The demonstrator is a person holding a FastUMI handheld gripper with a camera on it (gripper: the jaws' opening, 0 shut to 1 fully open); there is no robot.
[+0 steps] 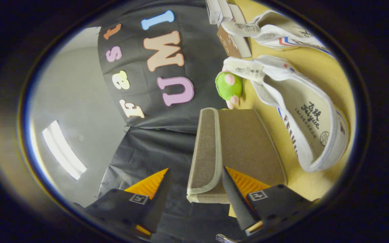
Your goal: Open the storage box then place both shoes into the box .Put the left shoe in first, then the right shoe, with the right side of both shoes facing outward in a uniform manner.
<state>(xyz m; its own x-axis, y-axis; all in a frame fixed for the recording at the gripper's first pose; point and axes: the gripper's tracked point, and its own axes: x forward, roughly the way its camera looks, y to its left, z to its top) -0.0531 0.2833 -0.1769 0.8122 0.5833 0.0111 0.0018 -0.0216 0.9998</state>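
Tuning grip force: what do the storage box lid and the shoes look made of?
Storage box lid, between the open gripper fingers: seems woven fabric over a stiff panel, matte, coarse weave with pale piping. Near shoe and far shoe: likely white canvas, matte, printed insole; soles possibly rubber.

The camera rode on the gripper (194,192) and looked forward along its fingers. It seemed tipped sideways, very near the storage box (238,152), with the wall beyond.
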